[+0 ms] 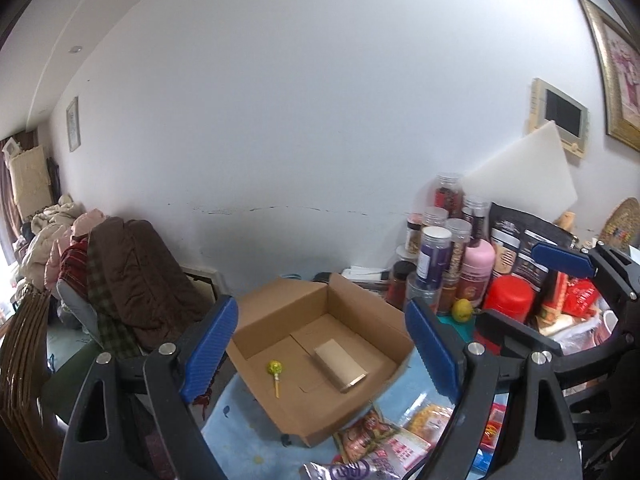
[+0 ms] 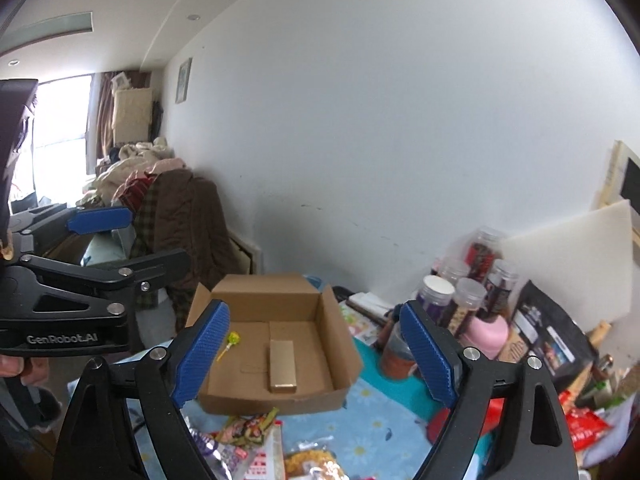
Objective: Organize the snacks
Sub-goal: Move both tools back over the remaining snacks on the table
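Observation:
An open cardboard box (image 1: 352, 304) (image 2: 264, 300) sits on the blue flowered cloth near the wall. Inside it lie a yellow-green lollipop (image 1: 275, 368) (image 2: 233, 338) and a small gold-tan carton (image 1: 340, 364) (image 2: 283, 364). Loose snack packets (image 1: 364, 436) (image 2: 248, 428) lie on the cloth in front of the box. My left gripper (image 1: 320, 310) hangs open above the box's near side, with nothing between its blue pads. My right gripper (image 2: 314, 312) is open too and empty, raised over the packets and facing the box. Each gripper shows from the side in the other's view.
Jars and bottles (image 1: 436, 248) (image 2: 464, 300), a pink bottle (image 1: 478, 268), a red lid (image 1: 510, 296), a black pouch (image 1: 520, 240) and a white foam board (image 1: 528, 172) crowd the right. A chair piled with clothes (image 1: 132, 276) (image 2: 180, 216) stands to the left.

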Motion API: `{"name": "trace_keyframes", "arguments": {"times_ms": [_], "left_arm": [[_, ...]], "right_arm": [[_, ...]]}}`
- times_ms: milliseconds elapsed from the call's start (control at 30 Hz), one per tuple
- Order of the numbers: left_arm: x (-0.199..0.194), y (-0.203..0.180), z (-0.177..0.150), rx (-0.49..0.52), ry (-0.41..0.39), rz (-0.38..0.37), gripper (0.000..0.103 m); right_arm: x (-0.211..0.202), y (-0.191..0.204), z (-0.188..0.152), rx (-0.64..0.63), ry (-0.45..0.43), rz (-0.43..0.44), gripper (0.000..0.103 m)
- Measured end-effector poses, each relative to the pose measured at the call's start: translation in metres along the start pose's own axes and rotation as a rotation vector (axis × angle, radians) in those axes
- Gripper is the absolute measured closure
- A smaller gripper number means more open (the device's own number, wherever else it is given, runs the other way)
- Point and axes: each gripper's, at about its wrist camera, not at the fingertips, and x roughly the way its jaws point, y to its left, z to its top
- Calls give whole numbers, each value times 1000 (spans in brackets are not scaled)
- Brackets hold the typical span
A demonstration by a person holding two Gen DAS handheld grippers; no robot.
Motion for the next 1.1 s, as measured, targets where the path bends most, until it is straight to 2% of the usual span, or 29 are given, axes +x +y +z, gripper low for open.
{"name": "trace_keyframes", "arguments": {"times_ms": [167, 533, 733, 967, 1100], "left_arm": [[-9, -15, -18, 12, 18, -40, 17], [-12, -39, -71, 4, 81, -117, 17], [0, -50, -102, 5, 150, -137, 17], [12, -57, -136, -8, 217, -128, 17], [24, -62, -157, -15, 282, -135, 17]], "right_arm": [[-21, 2, -19, 9, -9, -19, 13], [-43, 3, -78, 73, 42, -13, 13], [-42, 0, -115, 117, 74, 26, 13], [-31, -2, -153, 163, 147, 30, 13], [-26, -4, -171, 178, 182, 30, 13]]}}
